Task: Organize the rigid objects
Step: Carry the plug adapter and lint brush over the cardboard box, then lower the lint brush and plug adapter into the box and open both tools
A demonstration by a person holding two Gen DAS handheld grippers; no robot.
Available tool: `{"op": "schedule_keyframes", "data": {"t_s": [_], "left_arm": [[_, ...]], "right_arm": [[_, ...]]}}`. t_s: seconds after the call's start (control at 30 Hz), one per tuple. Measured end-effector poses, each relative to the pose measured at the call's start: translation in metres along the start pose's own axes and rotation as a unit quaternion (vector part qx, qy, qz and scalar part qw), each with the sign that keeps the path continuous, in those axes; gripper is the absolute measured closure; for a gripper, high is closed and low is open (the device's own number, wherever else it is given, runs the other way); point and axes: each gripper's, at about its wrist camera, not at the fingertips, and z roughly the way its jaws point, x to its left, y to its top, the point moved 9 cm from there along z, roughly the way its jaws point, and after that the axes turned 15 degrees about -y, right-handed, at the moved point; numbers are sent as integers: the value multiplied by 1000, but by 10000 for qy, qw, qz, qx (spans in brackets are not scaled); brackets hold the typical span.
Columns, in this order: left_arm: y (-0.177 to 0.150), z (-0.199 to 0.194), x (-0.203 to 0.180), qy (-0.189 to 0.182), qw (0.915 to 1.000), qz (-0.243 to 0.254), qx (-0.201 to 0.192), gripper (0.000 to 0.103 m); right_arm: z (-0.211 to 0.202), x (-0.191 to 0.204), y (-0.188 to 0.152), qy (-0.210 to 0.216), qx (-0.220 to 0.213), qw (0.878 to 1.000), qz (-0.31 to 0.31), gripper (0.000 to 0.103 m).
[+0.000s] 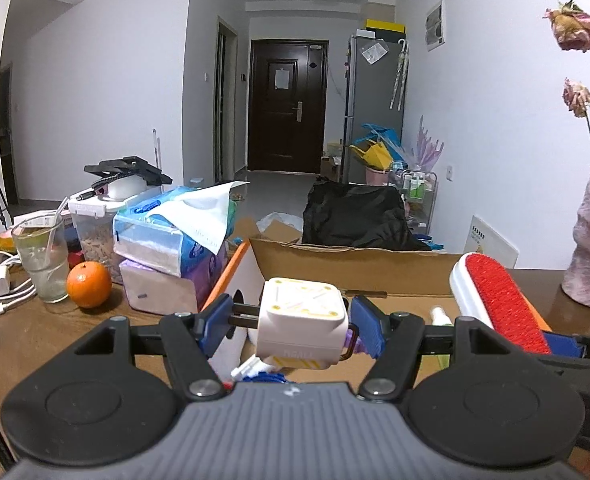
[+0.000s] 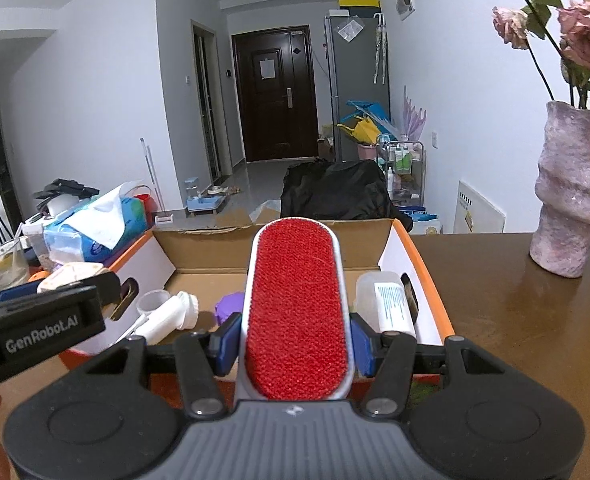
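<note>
The left gripper (image 1: 291,326) is clamping a white cube-shaped charger (image 1: 301,326) between its 2 blue pads, holding it above the near edge of the open cardboard box (image 2: 279,248). The right gripper (image 2: 295,340) is squeezing a red lint brush (image 2: 297,304) lengthwise between its pads, over the box on the brown tabletop (image 2: 515,320).

I'm seeing a bright red pile on the lint brush (image 2: 297,312), rimmed in white. My charger cube (image 1: 301,326) is pale pink-white with yellow stripes. The box (image 2: 431,280) shows an orange edge, white sides, brown inside. There's an orange fruit (image 1: 89,285) and a mottled mauve vase (image 2: 571,192).
</note>
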Motion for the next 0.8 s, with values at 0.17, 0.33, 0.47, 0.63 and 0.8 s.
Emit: {"op": "schedule_keyframes", "data": {"t_s": [0.17, 0.33, 0.47, 0.63, 0.8], "left_arm": [[2, 14, 3, 80, 9999, 101, 45, 36], [5, 27, 6, 182, 9996, 206, 78, 36], [7, 38, 8, 276, 9991, 297, 95, 36], [8, 53, 10, 337, 9984, 398, 212, 36], [10, 67, 13, 362, 9978, 460, 298, 36]], "right_arm": [[11, 3, 11, -52, -67, 10000, -13, 48], [21, 5, 21, -106, -70, 9999, -43, 48], [29, 8, 27, -137, -32, 9999, -90, 48], [40, 12, 31, -142, 40, 9997, -193, 48], [56, 14, 35, -164, 227, 9993, -252, 48]]}}
